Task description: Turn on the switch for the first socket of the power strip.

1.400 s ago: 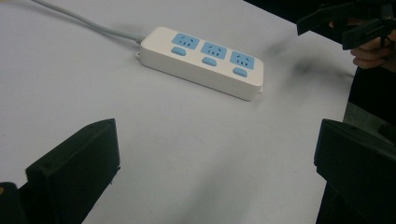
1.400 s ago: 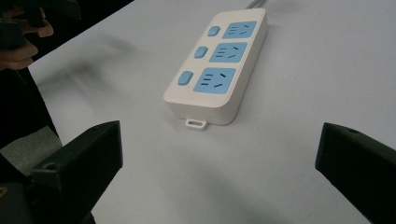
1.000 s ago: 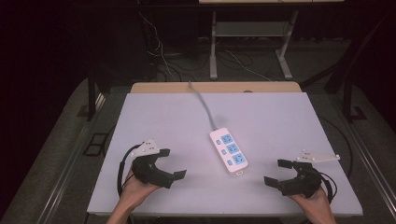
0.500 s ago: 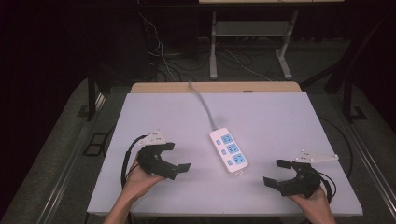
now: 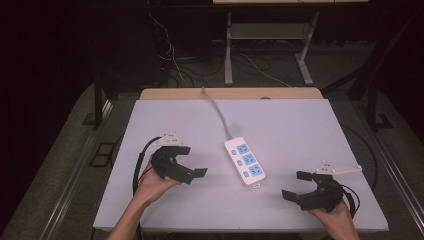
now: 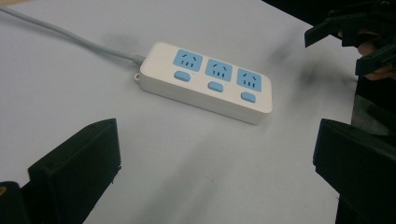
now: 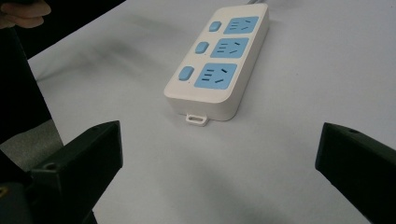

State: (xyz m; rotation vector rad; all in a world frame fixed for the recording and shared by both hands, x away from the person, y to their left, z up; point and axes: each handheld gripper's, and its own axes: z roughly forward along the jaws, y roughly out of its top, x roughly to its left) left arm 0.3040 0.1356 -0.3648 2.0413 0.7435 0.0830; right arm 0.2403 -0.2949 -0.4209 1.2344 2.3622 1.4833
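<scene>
A white power strip (image 5: 245,162) with three blue sockets and blue switches lies flat near the middle of the white table (image 5: 300,125). Its grey cable (image 5: 217,112) runs off toward the far edge. My left gripper (image 5: 192,161) is open, a short way left of the strip, with nothing between its jaws. In the left gripper view the strip (image 6: 205,81) lies ahead of the wide-open left gripper (image 6: 217,154). My right gripper (image 5: 296,185) is open near the front right, apart from the strip. The right gripper view shows the strip's end (image 7: 219,60) beyond the open right gripper (image 7: 219,154).
A wooden board edge (image 5: 230,93) borders the table's far side. Behind it, on the dark floor, are a metal stand (image 5: 265,55) and loose cables (image 5: 170,55). A metal rail (image 5: 75,170) runs along the table's left side.
My left gripper has moved forward and to the right, closer to the power strip. The right gripper and the strip have stayed in place.
</scene>
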